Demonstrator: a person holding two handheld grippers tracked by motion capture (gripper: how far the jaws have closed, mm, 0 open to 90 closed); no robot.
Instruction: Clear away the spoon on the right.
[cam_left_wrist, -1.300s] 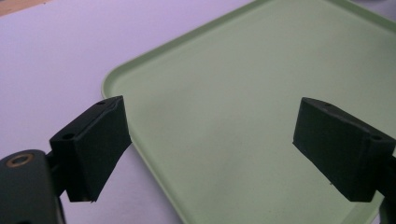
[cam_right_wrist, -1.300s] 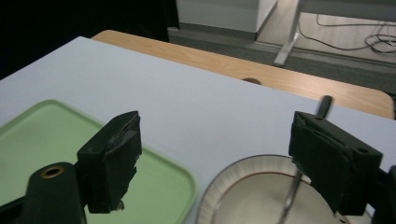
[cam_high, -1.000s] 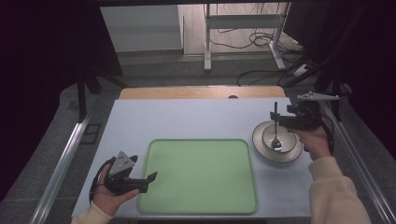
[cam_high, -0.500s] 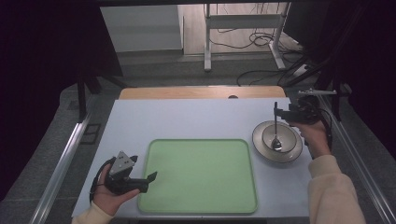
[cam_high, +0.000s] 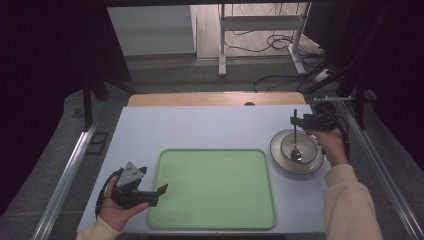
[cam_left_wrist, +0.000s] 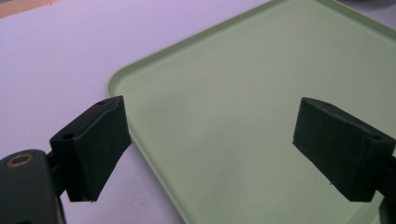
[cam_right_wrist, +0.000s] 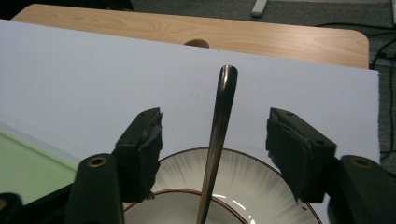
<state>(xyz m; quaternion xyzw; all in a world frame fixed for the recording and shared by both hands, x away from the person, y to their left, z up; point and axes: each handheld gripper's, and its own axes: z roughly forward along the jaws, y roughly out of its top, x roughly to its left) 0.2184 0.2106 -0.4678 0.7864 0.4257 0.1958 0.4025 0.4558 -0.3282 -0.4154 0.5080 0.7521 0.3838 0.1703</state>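
The spoon (cam_right_wrist: 216, 140) is slim, dark polished metal, with a rounded handle tip that catches a glint of light. It stands almost upright, its scoop down in the bowl (cam_high: 283, 145) and its handle rising between the jaws of the right tool (cam_high: 301, 120). Those jaws are spread wide, with a clear gap to the handle on both sides, so they grip nothing. The bowl is pale with fine ribbing and a thin brown rim line, and a smaller dish (cam_right_wrist: 159, 207) with the same rim line sits inside it, directly below the right tool.

Beyond the right tool lies bare pale bench (cam_high: 200, 127), then a strip of wood at the far edge. The bowl sits close to the bench's right edge, with a metal rail (cam_high: 372, 165) just outside it. To the tool's left, the green tray (cam_high: 212, 187) comes near the bowl's rim without touching.

The left tool (cam_high: 162, 190) hangs over the tray's near left corner, jaws wide apart and empty. The tray's raised lip runs beneath it, and flat green surface stretches ahead of it with open room.
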